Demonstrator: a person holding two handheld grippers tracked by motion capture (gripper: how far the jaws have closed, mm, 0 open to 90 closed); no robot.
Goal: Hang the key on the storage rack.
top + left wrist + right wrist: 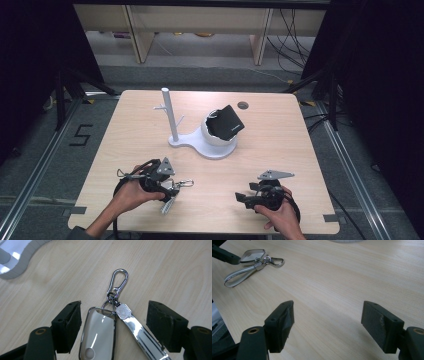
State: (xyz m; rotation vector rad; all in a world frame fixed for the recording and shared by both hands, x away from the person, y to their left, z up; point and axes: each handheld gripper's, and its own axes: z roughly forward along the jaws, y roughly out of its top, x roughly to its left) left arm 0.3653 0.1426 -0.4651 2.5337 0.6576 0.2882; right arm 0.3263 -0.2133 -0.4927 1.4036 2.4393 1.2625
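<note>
I see the pale wooden tabletop [280, 150] filling the middle of the high view. At its upper centre stands a white stand [192, 141] with an upright post, and a black box [227, 122] sits tilted in the stand's round cup. My left gripper [172, 192], lower left, is spread wide; in its own view its jaws flank the key fob [98, 335] without touching it. My right gripper [242, 198], lower right, is released over bare wood. The fob's strap [142, 336] and silver carabiner [118, 281] lie flat.
</note>
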